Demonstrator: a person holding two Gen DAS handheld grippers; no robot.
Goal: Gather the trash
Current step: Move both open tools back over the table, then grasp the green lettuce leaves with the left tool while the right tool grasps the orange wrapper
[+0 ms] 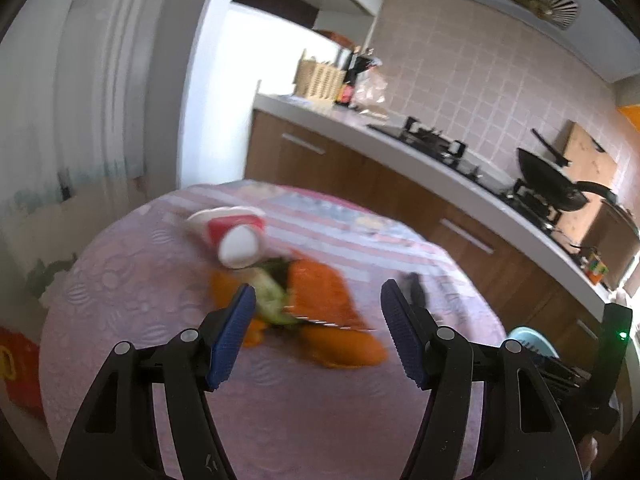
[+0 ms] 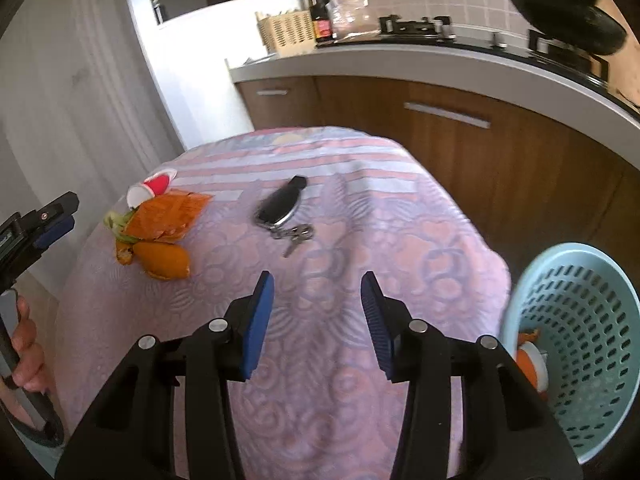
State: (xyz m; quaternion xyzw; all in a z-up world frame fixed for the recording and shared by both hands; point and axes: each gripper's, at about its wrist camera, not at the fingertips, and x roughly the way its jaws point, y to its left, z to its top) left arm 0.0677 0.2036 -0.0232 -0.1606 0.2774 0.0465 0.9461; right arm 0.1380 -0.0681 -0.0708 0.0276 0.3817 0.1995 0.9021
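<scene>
Left wrist view: left gripper spread, empty, above blurred trash pile and tipped red-white cup on pink tablecloth.

Right wrist view: right gripper spread, empty; car key mid-table; blue basket right, holding scraps.

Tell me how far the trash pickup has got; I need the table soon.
Done: some orange scraps lie in the blue basket. In hand: nothing; the left claw and right claw are both empty. Left: the paper cup, orange wrapper and peels. The car key isn't trash.

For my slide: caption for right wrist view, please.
Open right claw over tablecloth; car key, orange peels ahead, blue basket beside.
</scene>
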